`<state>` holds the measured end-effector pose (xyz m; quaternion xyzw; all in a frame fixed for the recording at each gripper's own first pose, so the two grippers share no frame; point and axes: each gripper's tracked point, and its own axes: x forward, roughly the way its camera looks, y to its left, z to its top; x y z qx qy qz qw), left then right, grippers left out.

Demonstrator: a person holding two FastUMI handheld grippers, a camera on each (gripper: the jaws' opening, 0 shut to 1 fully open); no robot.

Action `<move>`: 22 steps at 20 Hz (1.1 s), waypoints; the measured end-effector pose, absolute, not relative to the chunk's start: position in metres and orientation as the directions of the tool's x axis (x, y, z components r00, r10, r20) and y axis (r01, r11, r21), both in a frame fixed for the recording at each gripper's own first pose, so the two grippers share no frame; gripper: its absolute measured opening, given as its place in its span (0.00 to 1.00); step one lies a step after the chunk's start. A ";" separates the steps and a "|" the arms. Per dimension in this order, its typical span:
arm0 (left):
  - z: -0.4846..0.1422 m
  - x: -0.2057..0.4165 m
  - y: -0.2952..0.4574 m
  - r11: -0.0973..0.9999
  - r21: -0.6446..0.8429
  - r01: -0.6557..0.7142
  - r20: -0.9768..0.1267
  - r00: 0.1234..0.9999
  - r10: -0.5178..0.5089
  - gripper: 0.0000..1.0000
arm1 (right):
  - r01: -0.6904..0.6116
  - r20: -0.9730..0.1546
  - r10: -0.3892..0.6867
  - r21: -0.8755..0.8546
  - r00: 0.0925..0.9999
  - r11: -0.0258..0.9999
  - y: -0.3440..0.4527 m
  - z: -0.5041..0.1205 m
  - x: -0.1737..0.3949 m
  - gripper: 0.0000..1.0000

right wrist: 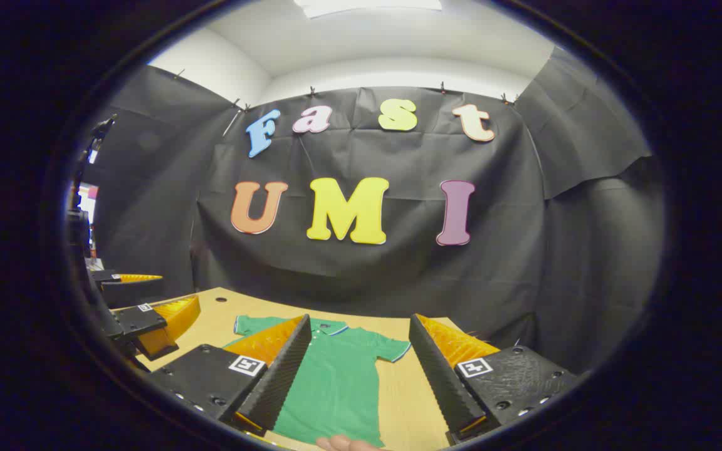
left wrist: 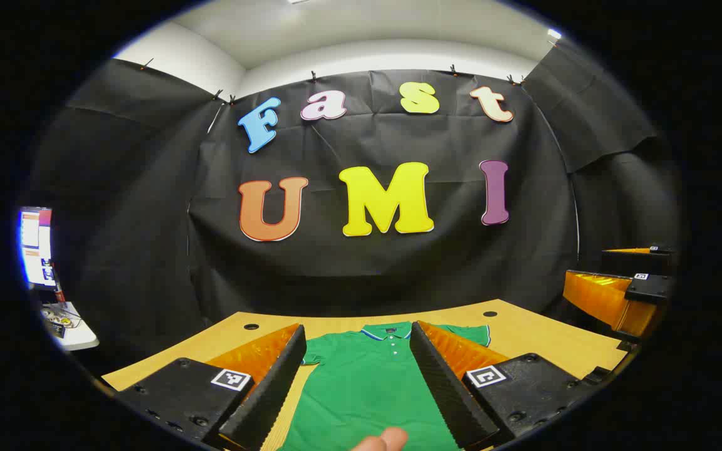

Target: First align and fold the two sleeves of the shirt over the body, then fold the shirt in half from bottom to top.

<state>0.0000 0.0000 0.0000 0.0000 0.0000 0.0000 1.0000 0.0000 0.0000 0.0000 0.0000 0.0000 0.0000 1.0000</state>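
Observation:
A green polo shirt lies flat on the wooden table, collar at the far end and both short sleeves spread out. My left gripper hovers open above the shirt's near part, and the body and collar show between its fingers. In the right gripper view the shirt lies below my right gripper, which is open and holds nothing; its right sleeve shows between the fingers. The right gripper is at the far right of the left gripper view, and the left gripper is at the left of the right gripper view.
The table has two round cable holes near its far edge. A lit monitor and a white side table stand off to the left. A person's fingertip shows at the bottom edge. Black cloth walls close the booth.

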 end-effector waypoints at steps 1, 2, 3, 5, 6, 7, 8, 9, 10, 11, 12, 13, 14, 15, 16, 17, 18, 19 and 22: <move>-0.001 0.001 0.002 1.000 0.003 -0.002 -0.002 1.000 0.002 1.00 | 0.003 -0.011 -0.003 0.002 1.000 1.000 -0.001 -0.003 0.002 0.95; -0.002 0.003 0.003 1.000 0.004 -0.003 -0.004 1.000 0.003 1.00 | 0.008 -0.020 -0.007 0.003 1.000 1.000 -0.002 -0.007 0.005 0.95; -0.003 0.003 0.003 1.000 0.002 -0.003 -0.007 1.000 0.003 1.00 | 0.013 -0.032 -0.013 0.006 0.999 1.000 -0.003 -0.011 0.007 0.95; -0.005 0.005 0.001 1.000 -0.013 0.008 -0.013 1.000 -0.008 1.00 | 0.023 -0.056 -0.022 0.021 0.998 1.000 -0.005 -0.019 0.010 0.95; -0.008 0.005 -0.001 1.000 -0.021 0.018 -0.021 1.000 -0.018 1.00 | 0.026 -0.057 -0.024 0.029 0.998 0.999 -0.005 -0.019 0.010 0.96; -0.008 0.004 -0.003 0.999 -0.027 0.027 -0.023 0.999 -0.028 1.00 | 0.027 -0.056 -0.025 0.036 0.998 0.999 -0.007 -0.017 0.011 0.95; -0.007 0.005 -0.004 0.999 -0.028 0.031 -0.020 0.999 -0.031 1.00 | 0.029 -0.056 -0.027 0.037 0.998 0.999 -0.008 -0.018 0.011 0.95; -0.006 0.004 -0.003 0.999 -0.023 0.028 -0.020 0.999 -0.029 1.00 | 0.032 -0.057 -0.030 0.034 0.998 0.999 -0.009 -0.019 0.012 0.95; -0.007 0.005 -0.002 1.000 -0.017 0.024 -0.019 1.000 -0.024 1.00 | 0.034 -0.056 -0.032 0.031 0.998 0.999 -0.010 -0.019 0.012 0.95; -0.007 0.005 -0.002 1.000 -0.012 0.022 -0.020 1.000 -0.023 1.00 | 0.031 -0.061 -0.029 0.027 0.998 0.999 -0.009 -0.021 0.012 0.96; -0.008 0.006 -0.002 1.000 -0.012 0.025 -0.021 0.999 -0.025 1.00 | 0.029 -0.071 -0.027 0.020 0.997 0.999 -0.008 -0.026 0.013 0.96; -0.009 0.005 -0.004 1.000 -0.014 0.028 -0.023 0.999 -0.028 1.00 | 0.031 -0.082 -0.030 0.014 0.996 0.999 -0.008 -0.029 0.013 0.96; -0.010 0.006 -0.005 0.999 -0.017 0.030 -0.027 0.999 -0.031 1.00 | 0.032 -0.088 -0.031 0.012 0.996 0.999 -0.009 -0.032 0.014 0.95; -0.011 0.006 -0.005 0.999 -0.019 0.031 -0.031 0.999 -0.032 1.00 | 0.036 -0.090 -0.034 0.017 0.995 0.999 -0.010 -0.032 0.015 0.95; -0.013 0.006 -0.005 0.999 -0.020 0.032 -0.036 0.999 -0.032 1.00 | 0.042 -0.090 -0.040 0.026 0.995 0.999 -0.012 -0.033 0.015 0.96; -0.014 0.007 -0.005 0.999 -0.023 0.032 -0.039 0.999 -0.033 1.00 | 0.045 -0.092 -0.041 0.037 0.995 0.998 -0.012 -0.034 0.016 0.96; -0.016 0.009 -0.006 0.999 -0.027 0.033 -0.046 0.998 -0.035 1.00 | 0.048 -0.091 -0.044 0.045 0.995 0.998 -0.014 -0.035 0.017 0.95; -0.017 0.010 -0.007 0.999 -0.031 0.034 -0.050 0.998 -0.036 1.00 | 0.056 -0.092 -0.051 0.045 0.994 0.997 -0.017 -0.036 0.019 0.96; -0.023 0.013 -0.010 0.998 -0.048 0.046 -0.067 0.997 -0.049 1.00 | 0.069 -0.092 -0.065 0.039 0.994 0.997 -0.023 -0.038 0.028 0.96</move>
